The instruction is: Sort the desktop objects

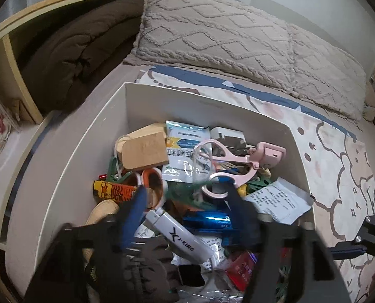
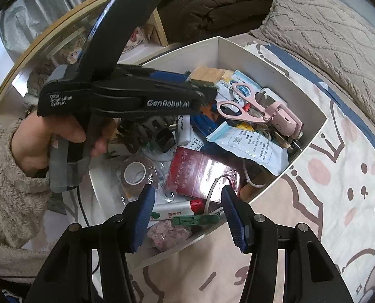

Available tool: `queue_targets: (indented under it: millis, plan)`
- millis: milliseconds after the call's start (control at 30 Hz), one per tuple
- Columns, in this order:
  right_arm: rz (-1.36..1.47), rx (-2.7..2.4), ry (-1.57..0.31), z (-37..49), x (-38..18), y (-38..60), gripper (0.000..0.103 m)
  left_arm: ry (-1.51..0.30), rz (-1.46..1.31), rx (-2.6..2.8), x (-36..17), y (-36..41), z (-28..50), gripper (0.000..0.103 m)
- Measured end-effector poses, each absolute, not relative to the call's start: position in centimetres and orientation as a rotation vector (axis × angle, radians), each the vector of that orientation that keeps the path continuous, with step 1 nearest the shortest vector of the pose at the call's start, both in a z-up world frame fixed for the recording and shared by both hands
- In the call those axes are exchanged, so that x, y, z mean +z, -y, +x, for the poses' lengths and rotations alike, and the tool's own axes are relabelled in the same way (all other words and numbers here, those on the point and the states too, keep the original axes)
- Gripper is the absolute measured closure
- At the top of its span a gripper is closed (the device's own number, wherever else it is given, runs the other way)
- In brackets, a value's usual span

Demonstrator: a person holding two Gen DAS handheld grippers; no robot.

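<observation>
The left gripper [image 1: 187,202], marked "GenRobot.AI" and "Data Acquisition System", is held released over a white lighter [image 1: 179,234] labelled "J-KING" inside the crowded white box [image 1: 68,171]. Pink scissors [image 1: 227,161] lie beyond. The right gripper [image 2: 187,214] is spread, grasping nothing, above a maroon packet [image 2: 202,171].

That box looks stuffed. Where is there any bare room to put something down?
Inside the white box it is crowded wall to wall: pink scissors, red carton, tape roll. Free room lies outside, on the patterned sheet between the box's right wall and the grey pillow, and in front of the box.
</observation>
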State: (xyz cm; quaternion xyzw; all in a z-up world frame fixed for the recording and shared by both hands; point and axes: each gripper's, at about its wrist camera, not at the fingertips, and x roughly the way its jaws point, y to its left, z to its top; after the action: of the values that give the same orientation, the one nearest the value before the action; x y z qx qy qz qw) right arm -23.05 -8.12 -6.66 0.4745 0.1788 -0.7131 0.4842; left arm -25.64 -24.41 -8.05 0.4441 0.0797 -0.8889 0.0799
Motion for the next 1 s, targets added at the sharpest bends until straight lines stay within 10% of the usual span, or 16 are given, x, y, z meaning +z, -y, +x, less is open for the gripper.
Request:
queue_targets:
  millis: [1000]
  plan:
    - [1.000, -1.957, -0.278, -19.8, -2.3, 4.2, 0.048, -0.217, 1.153, -2.750, -2.2, 22.8, -16.8, 0.021]
